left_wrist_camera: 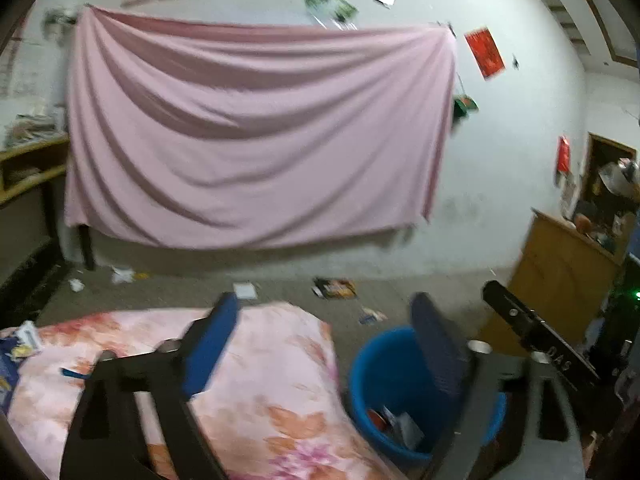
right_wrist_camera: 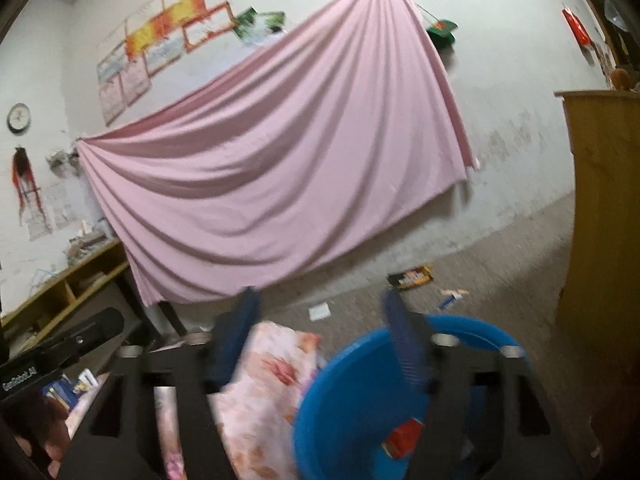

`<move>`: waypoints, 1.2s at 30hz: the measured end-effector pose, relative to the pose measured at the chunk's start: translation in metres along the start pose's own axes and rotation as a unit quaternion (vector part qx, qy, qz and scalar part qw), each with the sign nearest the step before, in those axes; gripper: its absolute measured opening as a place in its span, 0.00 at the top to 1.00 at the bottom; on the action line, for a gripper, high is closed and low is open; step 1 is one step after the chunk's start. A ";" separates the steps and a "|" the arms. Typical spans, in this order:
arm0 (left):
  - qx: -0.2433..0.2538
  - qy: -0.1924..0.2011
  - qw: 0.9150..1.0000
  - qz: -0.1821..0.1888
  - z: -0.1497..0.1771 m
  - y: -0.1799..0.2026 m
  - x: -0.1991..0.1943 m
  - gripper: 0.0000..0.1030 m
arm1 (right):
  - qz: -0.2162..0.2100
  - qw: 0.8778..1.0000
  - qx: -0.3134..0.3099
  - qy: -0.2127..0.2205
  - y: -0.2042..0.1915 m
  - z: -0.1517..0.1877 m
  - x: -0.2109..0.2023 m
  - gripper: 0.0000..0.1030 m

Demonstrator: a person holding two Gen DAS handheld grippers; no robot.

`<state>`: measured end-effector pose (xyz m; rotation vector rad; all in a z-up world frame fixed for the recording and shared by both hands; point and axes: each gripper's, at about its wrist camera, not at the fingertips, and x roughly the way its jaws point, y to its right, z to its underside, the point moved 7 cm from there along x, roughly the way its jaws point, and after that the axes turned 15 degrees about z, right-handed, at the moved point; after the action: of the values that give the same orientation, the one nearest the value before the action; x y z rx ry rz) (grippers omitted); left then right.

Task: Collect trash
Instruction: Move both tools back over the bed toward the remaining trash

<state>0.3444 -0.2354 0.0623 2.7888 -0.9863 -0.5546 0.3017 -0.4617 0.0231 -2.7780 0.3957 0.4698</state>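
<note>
My left gripper (left_wrist_camera: 324,300) is open, its blue fingers spread wide over the edge of the floral cloth (left_wrist_camera: 260,380) and the blue bucket (left_wrist_camera: 376,376), with nothing between them. My right gripper (right_wrist_camera: 320,296) is open too and empty, above the same bucket (right_wrist_camera: 344,392). In the bucket lie a red wrapper (right_wrist_camera: 404,438) and some papers (left_wrist_camera: 400,420). On the floor beyond are a dark snack wrapper (left_wrist_camera: 335,288), a white paper square (left_wrist_camera: 245,290) and a small packet (left_wrist_camera: 372,315). More wrappers (left_wrist_camera: 24,340) sit on the cloth at the left.
A pink sheet (left_wrist_camera: 256,128) hangs on the far wall. A wooden cabinet (left_wrist_camera: 560,300) stands at the right, and a low shelf unit (right_wrist_camera: 68,292) at the left. Crumpled white scraps (left_wrist_camera: 120,274) lie by the wall. The right gripper's black body (left_wrist_camera: 540,344) shows beside the bucket.
</note>
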 end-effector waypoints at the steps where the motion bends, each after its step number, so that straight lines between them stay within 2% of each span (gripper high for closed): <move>1: 0.000 0.016 1.000 -0.011 -0.003 -0.005 -0.008 0.02 | -0.005 1.000 0.004 0.009 -0.004 -0.002 -0.002 0.20; 3: -0.004 0.046 0.999 -0.027 -0.007 -0.016 -0.026 0.02 | -0.014 1.000 0.008 0.021 -0.012 -0.006 -0.005 0.18; 5: -0.006 0.052 0.998 -0.043 -0.009 -0.026 -0.036 0.02 | -0.025 0.999 0.015 0.036 -0.020 -0.009 -0.009 0.11; 6: -0.005 0.055 0.997 -0.053 -0.009 -0.031 -0.042 0.02 | -0.032 0.998 0.021 0.045 -0.025 -0.011 -0.010 0.03; 7: -0.004 0.059 0.996 -0.065 -0.009 -0.037 -0.049 0.02 | -0.037 0.998 0.026 0.053 -0.029 -0.012 -0.012 0.00; 13: -0.005 0.074 0.991 -0.107 -0.006 -0.069 -0.080 0.02 | -0.072 0.993 0.022 0.086 -0.062 -0.013 -0.026 0.00; 25: 0.005 0.105 0.980 -0.172 0.009 -0.123 -0.133 0.02 | -0.115 0.982 -0.043 0.141 -0.140 0.005 -0.044 0.00; 36: -0.010 0.082 0.977 -0.196 0.048 -0.174 -0.153 0.02 | -0.130 0.980 -0.103 0.114 -0.195 0.039 -0.029 0.00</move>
<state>0.3174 -0.0037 0.0209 2.9637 -0.3966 -0.3613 0.3256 -0.2635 0.0450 -3.0363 0.0290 0.1358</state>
